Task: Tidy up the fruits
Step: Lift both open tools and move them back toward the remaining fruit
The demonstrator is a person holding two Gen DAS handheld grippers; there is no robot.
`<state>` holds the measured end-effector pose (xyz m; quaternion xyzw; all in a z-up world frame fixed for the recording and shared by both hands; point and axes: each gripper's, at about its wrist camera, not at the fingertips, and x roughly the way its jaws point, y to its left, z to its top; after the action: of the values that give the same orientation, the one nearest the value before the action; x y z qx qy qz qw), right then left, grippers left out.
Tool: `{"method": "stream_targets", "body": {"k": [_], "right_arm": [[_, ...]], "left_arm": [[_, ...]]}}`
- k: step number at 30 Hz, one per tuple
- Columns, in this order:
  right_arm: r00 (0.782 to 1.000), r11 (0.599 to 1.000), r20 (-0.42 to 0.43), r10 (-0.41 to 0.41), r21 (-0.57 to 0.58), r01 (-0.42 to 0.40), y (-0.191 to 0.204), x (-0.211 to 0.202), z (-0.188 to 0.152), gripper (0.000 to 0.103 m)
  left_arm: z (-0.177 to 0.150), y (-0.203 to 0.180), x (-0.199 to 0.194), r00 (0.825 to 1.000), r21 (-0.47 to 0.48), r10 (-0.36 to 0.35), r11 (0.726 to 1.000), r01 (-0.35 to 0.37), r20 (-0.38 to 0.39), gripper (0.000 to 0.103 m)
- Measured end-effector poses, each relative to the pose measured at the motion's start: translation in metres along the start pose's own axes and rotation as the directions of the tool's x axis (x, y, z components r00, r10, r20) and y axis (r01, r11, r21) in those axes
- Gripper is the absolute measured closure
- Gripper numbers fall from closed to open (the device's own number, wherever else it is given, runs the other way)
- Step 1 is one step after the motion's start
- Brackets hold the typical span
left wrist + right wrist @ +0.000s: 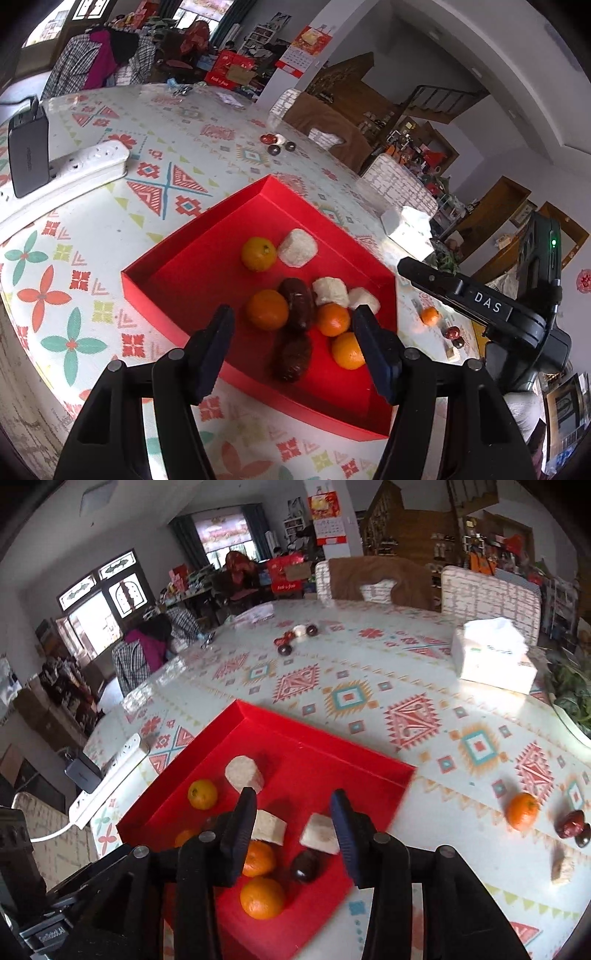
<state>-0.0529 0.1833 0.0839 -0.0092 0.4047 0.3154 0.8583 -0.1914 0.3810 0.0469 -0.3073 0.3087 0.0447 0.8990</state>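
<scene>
On a surface (369,672) covered in pale cloth with red and teal geometric motifs sits a red tray (207,243) holding oranges, dark fruits and white pieces. Right of the tray lies a loose orange (522,810); behind it, a tissue box (493,657), padded chairs and a cluttered room with a wall calendar, its print unreadable. The left hand-held gripper (293,328) and right hand-held gripper (293,812), marked "DAS", hover open and empty.

White letters "DAS" on the right gripper (487,302) body. Wall calendar (327,518): numerals too small to read. Other print illegible.
</scene>
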Motion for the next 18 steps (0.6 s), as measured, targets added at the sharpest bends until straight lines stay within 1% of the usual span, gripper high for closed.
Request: {"method": "stream_targets", "body": {"k": [3, 6, 10, 15, 18], "right_arm": [[1.0, 1.0, 0.016, -0.01, 0.022, 0.009, -0.013, -0.015, -0.006, 0.054], [0.999, 0.998, 0.027, -0.029, 0.051, 0.027, -0.031, -0.033, -0.017, 0.053], [0.998, 0.994, 0.051, -0.047, 0.102, 0.042, -0.056, -0.059, -0.028, 0.053], [0.99, 0.985, 0.113, -0.088, 0.158, 0.069, -0.087, -0.11, -0.04, 0.053], [0.979, 0.981, 0.161, -0.128, 0.166, 0.101, -0.099, -0.151, -0.044, 0.053]], "left_arm": [[-0.003, -0.013, -0.008, 1.0, 0.023, -0.01, 1.0, 0.009, 0.01, 0.036], [-0.007, -0.026, -0.017, 1.0, 0.043, -0.018, 0.999, 0.017, 0.02, 0.033], [-0.015, -0.052, -0.033, 0.999, 0.092, -0.038, 0.995, 0.034, 0.035, 0.032], [-0.025, -0.089, -0.059, 0.995, 0.163, -0.076, 0.984, 0.065, 0.066, 0.032], [-0.032, -0.114, -0.079, 0.99, 0.214, -0.11, 0.973, 0.089, 0.091, 0.032]]}}
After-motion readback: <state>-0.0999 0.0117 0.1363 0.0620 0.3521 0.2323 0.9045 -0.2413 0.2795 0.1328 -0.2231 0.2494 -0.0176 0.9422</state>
